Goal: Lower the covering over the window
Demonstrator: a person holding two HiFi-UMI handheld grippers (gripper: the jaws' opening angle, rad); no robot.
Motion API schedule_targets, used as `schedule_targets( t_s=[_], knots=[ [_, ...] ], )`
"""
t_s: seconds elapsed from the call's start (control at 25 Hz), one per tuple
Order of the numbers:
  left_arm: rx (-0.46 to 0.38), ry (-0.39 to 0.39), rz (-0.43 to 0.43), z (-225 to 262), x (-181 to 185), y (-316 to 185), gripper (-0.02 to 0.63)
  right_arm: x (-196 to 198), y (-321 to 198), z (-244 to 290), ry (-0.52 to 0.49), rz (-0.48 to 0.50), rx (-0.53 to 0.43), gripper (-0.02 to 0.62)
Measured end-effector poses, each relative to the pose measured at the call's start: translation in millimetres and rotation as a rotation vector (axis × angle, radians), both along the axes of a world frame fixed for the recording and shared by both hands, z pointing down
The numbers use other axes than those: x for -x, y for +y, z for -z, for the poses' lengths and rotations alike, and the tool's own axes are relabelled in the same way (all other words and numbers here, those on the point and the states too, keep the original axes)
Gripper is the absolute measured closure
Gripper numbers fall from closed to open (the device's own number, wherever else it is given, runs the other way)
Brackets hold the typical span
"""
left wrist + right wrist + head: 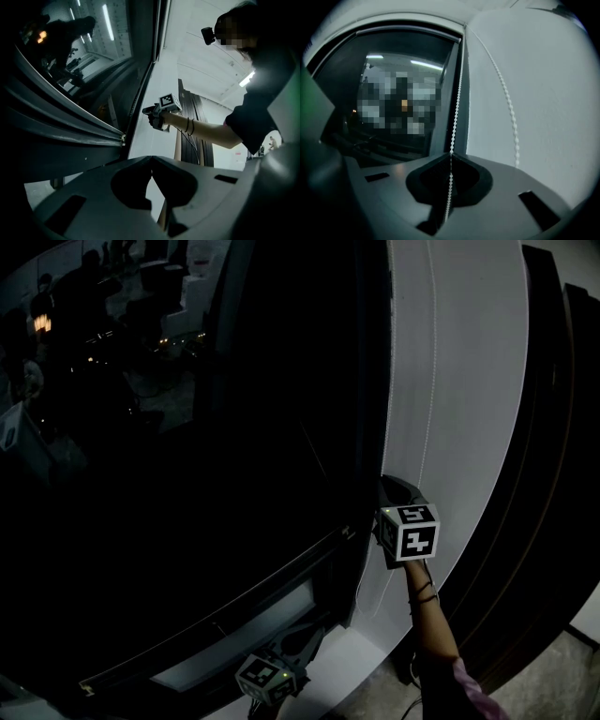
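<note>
The right gripper [451, 155] pinches the white bead chain [457, 93] beside the dark uncovered window [393, 84] between closed jaws, plain in its own view but hidden behind its marker cube [410, 531] in the head view.

A dark window [187, 474] is filling the space left of the right claw [389, 488], its glass mirroring long ceiling lights [426, 64]. A white wall [459, 381] is rising just right of the claw. Farther right, dark ribbed panels [548, 474], possibly folded doors, are standing beside it. A pale speckled floor [562, 681] is showing below them.
</note>
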State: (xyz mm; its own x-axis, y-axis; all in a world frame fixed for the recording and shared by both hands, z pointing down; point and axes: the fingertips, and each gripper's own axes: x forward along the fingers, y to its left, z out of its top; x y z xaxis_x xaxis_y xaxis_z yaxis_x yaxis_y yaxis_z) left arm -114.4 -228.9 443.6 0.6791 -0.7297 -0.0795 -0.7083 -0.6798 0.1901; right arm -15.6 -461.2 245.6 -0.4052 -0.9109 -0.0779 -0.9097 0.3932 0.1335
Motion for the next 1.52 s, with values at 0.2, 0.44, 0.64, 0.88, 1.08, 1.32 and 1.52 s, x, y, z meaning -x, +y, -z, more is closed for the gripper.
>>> schedule_targets(
  t_s=[0.2, 0.44, 0.64, 0.88, 1.08, 1.32, 1.52],
  knots=[
    [0.004, 0.007, -0.006, 2, 1, -5, 0.606, -3, 22, -11, 0.042, -0.017, -0.044, 0.583],
    [-0.028, 0.036, -0.002, 26, 5, -25, 0.607, -1, 38, -76, 0.145, -0.035, 0.058, 0.583],
    [-0.040, 0.038, -0.053, 39, -6, -40, 0.606, -3, 63, -126, 0.091, -0.006, 0.129, 0.583],
    [-0.086, 0.001, -0.107, 56, -35, -59, 0.606, 6, 87, -171, 0.067, 0.032, 0.204, 0.583],
    [-0.133, 0.011, -0.101, 80, -47, -71, 0.606, 19, 109, -254, 0.099, 0.074, 0.381, 0.584],
    [-0.161, -0.062, -0.130, 93, -73, -79, 0.538, 14, 145, -319, 0.072, 0.107, 0.484, 0.584],
    [-0.166, -0.081, -0.170, 100, -93, -90, 0.523, 12, 148, -317, 0.060, 0.131, 0.492, 0.584]
  ],
)
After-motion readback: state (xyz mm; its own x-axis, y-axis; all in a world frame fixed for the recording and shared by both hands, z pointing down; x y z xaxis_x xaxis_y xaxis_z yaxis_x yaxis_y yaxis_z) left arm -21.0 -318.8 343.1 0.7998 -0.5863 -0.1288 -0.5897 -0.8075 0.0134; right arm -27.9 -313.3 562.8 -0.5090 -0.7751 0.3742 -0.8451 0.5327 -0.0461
